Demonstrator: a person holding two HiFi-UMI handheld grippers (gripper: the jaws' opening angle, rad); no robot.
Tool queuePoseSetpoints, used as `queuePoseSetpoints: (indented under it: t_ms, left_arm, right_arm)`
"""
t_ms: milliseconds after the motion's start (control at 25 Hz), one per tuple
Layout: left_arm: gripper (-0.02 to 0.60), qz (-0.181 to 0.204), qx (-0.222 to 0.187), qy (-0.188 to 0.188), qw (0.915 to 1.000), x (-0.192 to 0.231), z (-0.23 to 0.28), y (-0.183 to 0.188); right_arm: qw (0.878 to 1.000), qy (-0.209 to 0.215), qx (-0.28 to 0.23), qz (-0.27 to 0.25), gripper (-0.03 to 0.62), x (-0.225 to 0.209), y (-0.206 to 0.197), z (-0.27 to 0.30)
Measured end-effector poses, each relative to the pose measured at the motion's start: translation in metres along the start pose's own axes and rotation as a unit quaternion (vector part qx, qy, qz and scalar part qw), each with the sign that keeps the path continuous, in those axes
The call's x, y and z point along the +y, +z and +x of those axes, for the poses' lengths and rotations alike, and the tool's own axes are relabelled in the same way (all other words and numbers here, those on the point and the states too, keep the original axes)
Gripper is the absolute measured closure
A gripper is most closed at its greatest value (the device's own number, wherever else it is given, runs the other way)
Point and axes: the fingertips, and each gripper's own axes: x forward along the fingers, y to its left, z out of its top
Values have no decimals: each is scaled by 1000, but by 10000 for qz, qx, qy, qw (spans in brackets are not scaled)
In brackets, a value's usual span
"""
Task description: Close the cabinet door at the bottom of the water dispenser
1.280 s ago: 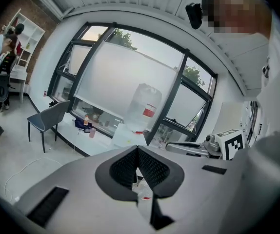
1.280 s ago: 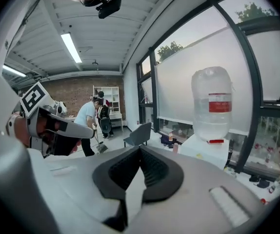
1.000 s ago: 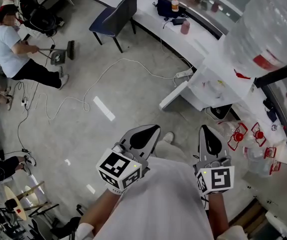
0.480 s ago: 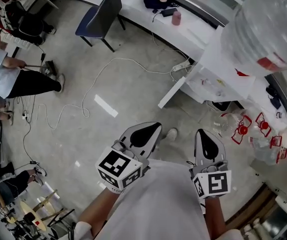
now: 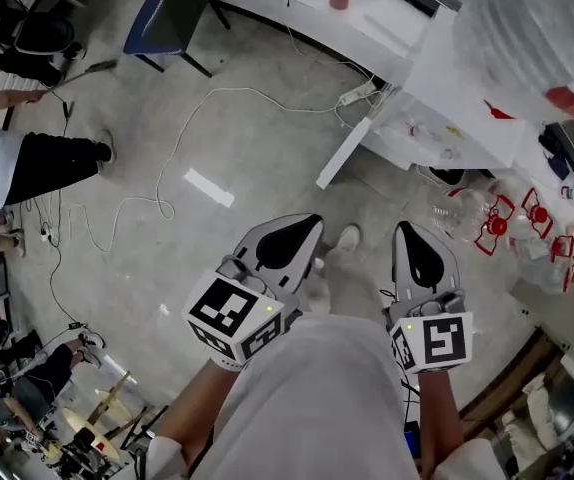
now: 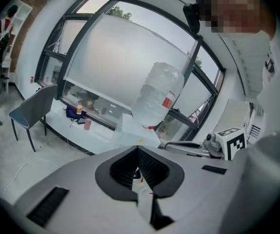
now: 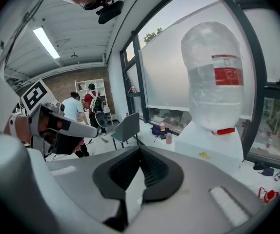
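Left gripper (image 5: 299,236) and right gripper (image 5: 414,240) both clenched, nothing in them, side by side; the water dispenser (image 5: 465,98) lies ahead, its cabinet door (image 5: 345,154) hanging open.

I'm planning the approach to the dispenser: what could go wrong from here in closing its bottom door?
The floor cable ends near the open door; a foot could catch it. The bottles beside the dispenser could be knocked over. The left gripper and right gripper have shut jaws; their tips may slip off the door.
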Motion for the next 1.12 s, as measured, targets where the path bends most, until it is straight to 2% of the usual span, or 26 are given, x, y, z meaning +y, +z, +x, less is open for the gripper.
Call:
queuePoseSetpoints:
  t_ms: [240, 480, 560, 680, 760, 1120]
  left_arm:
    - [577, -79, 120, -41, 9999, 17, 13, -12]
    - [577, -169, 303, -93, 9994, 36, 30, -39]
    - [577, -192, 334, -88, 9992, 40, 35, -47]
    - [576, -176, 308, -102, 9993, 45, 46, -53]
    - [577, -149, 307, -123, 9993, 48, 54, -58]
    - [577, -73, 246, 8, 9997, 75, 91, -76]
  right_arm:
    - [9999, 23, 150, 55, 583, -1, -21, 20]
    - [9999, 10, 135, -20, 583, -2, -41, 40]
    - [9999, -73, 40, -70, 583, -4, -47, 44]
    - [9984, -391, -359, -177, 585, -15, -47, 47]
    - [9977, -480, -399, -256, 585, -20, -53, 54]
    - [9991, -368, -207, 39, 585, -37, -95, 96]
